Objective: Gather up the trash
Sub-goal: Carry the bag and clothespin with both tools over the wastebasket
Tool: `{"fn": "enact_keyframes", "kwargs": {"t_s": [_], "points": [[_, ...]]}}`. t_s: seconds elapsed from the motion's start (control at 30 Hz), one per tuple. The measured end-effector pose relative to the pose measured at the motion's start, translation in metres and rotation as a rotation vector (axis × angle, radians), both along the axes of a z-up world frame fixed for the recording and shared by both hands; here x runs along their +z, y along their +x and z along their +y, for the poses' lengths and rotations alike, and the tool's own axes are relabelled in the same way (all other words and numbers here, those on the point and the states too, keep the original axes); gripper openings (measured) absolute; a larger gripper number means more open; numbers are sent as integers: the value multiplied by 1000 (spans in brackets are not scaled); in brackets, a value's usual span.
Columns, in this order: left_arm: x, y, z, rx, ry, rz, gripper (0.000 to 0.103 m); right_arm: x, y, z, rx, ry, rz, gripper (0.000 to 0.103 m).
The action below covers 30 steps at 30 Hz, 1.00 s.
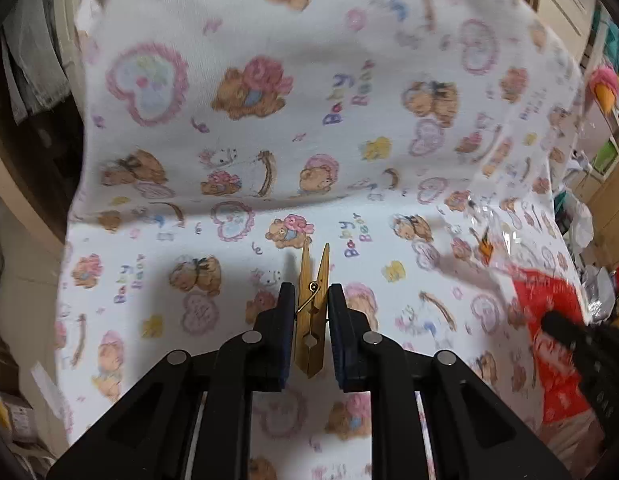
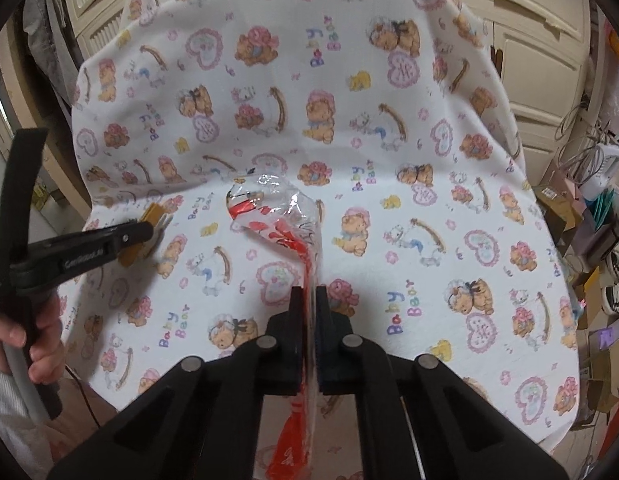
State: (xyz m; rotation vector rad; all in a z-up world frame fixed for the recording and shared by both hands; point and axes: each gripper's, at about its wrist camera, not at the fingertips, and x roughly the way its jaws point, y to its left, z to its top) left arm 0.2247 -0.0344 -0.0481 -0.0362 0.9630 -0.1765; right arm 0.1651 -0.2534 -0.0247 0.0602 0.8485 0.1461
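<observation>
Teddy-print blanket [image 2: 389, 208] before cream cupboards [image 2: 541, 60]; left gripper [image 1: 308, 300] clamping wooden clothespin [image 1: 311, 312], right gripper [image 2: 308, 300] pinching crinkly red-and-clear wrapper [image 2: 285, 224].

The clothespin [image 1: 311, 312] sits between the pads of the left gripper [image 1: 311, 300], above the printed cloth [image 1: 229, 160]. To its right (across bare cloth) the plastic wrapper [image 2: 285, 224] is pinched in the right gripper [image 2: 308, 300], its free end stretching forward over the cloth. Cabinet doors [image 2: 537, 60] stand behind.
</observation>
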Motion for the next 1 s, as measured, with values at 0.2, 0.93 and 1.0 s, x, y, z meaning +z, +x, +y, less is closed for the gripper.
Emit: {"fn": "enact_keyframes", "kwargs": {"t_s": [0.2, 0.93, 1.0], "points": [[34, -30, 6, 6, -51, -74, 15, 15, -11, -1, 28, 23, -53, 3], [89, -198, 7, -3, -110, -130, 15, 60, -156, 32, 73, 147, -181, 4], [75, -205, 8, 3, -81, -134, 15, 50, -163, 35, 81, 155, -157, 4]]}}
